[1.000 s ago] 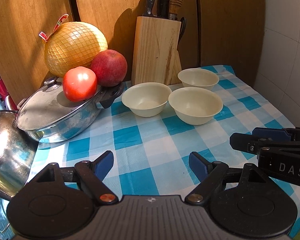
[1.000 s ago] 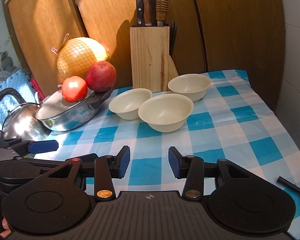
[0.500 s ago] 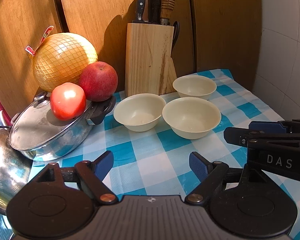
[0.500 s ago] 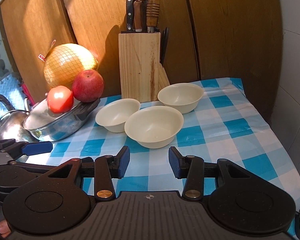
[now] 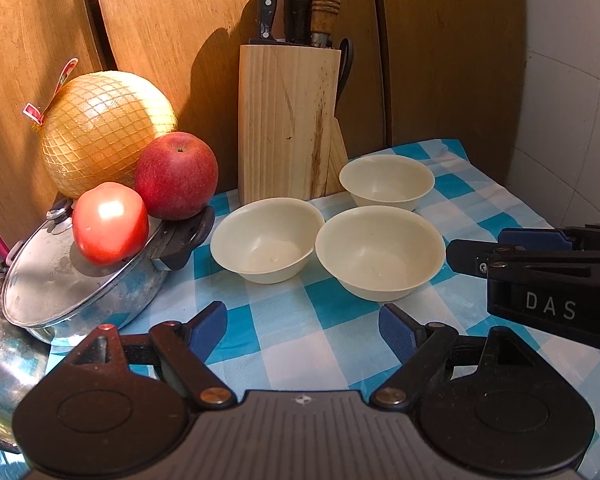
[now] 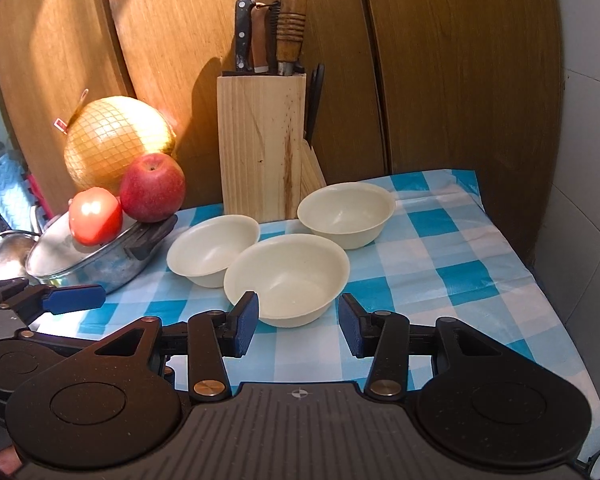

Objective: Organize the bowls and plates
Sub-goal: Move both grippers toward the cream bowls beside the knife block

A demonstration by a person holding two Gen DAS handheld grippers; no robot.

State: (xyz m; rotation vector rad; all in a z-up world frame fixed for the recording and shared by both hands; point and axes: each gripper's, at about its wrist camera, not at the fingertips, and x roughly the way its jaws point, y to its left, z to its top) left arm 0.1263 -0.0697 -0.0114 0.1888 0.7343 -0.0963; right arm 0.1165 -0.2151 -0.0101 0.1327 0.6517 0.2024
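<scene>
As before, both sets of jaws open and empty, right gripper (image 6: 298, 322) now nearer the front bowl (image 6: 287, 278).

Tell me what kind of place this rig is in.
Most likely a home kitchen: a wooden knife block with knives, a lidded steel pot with fruit resting on it, and three cream bowls on a blue-checked tablecloth, by a tiled wall.
</scene>
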